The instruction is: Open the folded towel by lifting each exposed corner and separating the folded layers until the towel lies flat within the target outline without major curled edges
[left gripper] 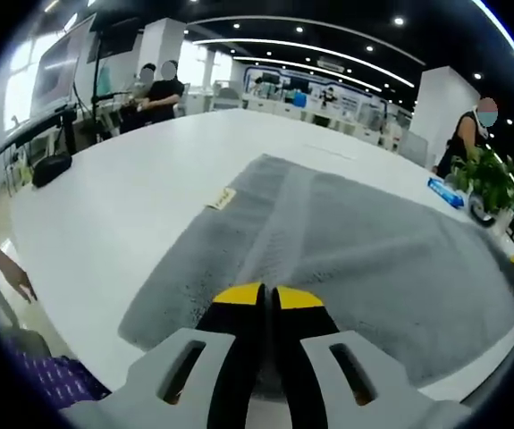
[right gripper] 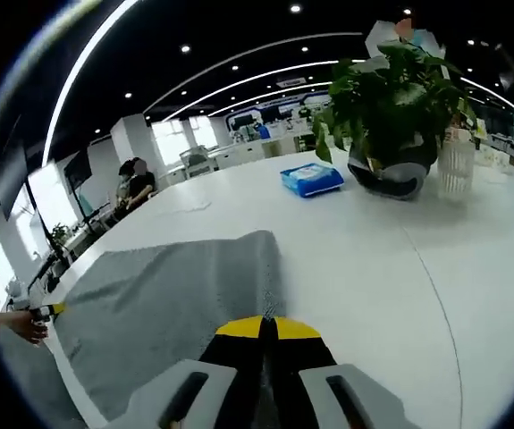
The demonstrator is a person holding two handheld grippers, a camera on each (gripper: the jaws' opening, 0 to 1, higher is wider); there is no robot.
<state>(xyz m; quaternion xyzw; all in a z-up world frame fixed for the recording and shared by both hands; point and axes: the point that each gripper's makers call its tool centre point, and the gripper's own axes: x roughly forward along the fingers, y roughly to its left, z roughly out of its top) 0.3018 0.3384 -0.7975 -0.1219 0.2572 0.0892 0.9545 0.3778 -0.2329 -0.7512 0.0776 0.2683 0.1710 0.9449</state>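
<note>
Bright, even indoor light from ceiling spotlights (left gripper: 398, 20) and curved LED strips (right gripper: 239, 61); windows (right gripper: 172, 138) far beyond fingertips blown out. White table (left gripper: 149, 179) glares ahead of fingertips. Soft shadow under grey towel (left gripper: 346, 250) edge. Strong fisheye bending at edges; distant background soft, right gripper view slightly blurred.

Left claw (left gripper: 268, 295) and right claw (right gripper: 268, 327) both have jaws closed together.

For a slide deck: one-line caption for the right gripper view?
Right tongs, jaws together, over a grey towel on a white table, near a potted plant.
</note>
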